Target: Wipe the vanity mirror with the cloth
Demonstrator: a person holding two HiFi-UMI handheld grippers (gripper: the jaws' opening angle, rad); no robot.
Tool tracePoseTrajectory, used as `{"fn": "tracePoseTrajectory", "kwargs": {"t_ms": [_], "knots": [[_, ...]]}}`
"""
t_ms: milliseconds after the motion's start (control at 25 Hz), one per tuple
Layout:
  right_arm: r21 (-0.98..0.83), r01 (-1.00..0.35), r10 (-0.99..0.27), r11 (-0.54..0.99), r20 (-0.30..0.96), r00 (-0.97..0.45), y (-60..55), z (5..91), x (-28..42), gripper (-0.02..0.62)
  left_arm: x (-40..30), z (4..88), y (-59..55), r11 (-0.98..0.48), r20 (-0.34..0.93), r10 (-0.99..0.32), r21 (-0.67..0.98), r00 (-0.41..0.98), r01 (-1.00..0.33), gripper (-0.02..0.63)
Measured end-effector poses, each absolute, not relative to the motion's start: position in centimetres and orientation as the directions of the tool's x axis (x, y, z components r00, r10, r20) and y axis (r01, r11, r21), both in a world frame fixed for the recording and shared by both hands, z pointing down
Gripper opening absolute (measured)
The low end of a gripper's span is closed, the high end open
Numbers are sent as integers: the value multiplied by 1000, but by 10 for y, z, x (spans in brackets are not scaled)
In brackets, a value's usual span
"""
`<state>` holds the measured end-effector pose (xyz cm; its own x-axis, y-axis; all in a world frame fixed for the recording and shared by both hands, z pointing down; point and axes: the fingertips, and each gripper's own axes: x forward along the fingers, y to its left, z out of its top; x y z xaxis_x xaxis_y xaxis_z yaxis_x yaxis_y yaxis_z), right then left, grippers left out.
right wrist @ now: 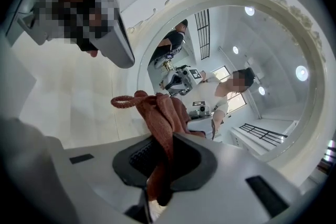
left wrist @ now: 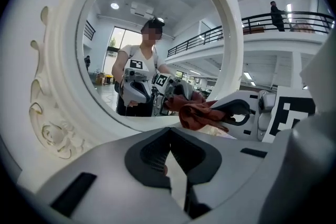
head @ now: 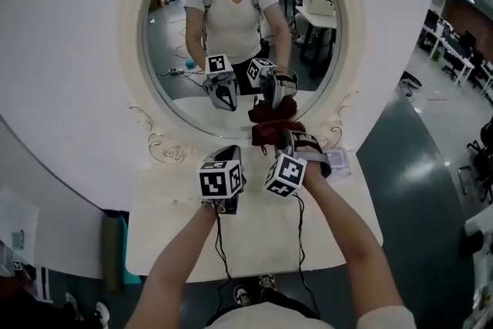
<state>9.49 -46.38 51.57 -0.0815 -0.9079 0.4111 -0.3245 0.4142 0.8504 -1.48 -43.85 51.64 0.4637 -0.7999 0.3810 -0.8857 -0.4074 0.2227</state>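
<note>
An oval vanity mirror (head: 231, 35) in an ornate white frame (head: 163, 142) stands at the back of a white table (head: 254, 243). My right gripper (head: 286, 138) is shut on a bunched red-brown cloth (head: 275, 129), which is held against the lower rim of the frame, right of centre. In the right gripper view the cloth (right wrist: 164, 113) sticks up from between the right gripper's (right wrist: 157, 153) pads. My left gripper (head: 226, 153) hovers just left of it, shut and empty. In the left gripper view, the left gripper (left wrist: 169, 136) faces the glass, with the cloth (left wrist: 197, 114) to its right.
A small pale packet (head: 340, 162) lies on the table's right side beside the frame. Cables hang from both grippers over the table's front edge. The table is narrow, with green floor (head: 416, 189) to the right and a white wall behind the mirror.
</note>
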Motion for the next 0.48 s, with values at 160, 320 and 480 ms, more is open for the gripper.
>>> {"fn": "tracePoseTrajectory", "kwargs": {"t_ms": [160, 320, 480], "knots": [[843, -375, -921, 386, 371, -116, -458, 488, 85, 58, -25, 500, -434, -384, 351, -821, 246, 451, -890, 11], [821, -457, -940, 341, 311, -143, -449, 456, 75, 60, -39, 475, -429, -374, 314, -844, 238, 436, -896, 11], [752, -583, -951, 307, 254, -173, -434, 426, 69, 58, -44, 448, -416, -395, 259, -865, 174, 429, -902, 11]]}}
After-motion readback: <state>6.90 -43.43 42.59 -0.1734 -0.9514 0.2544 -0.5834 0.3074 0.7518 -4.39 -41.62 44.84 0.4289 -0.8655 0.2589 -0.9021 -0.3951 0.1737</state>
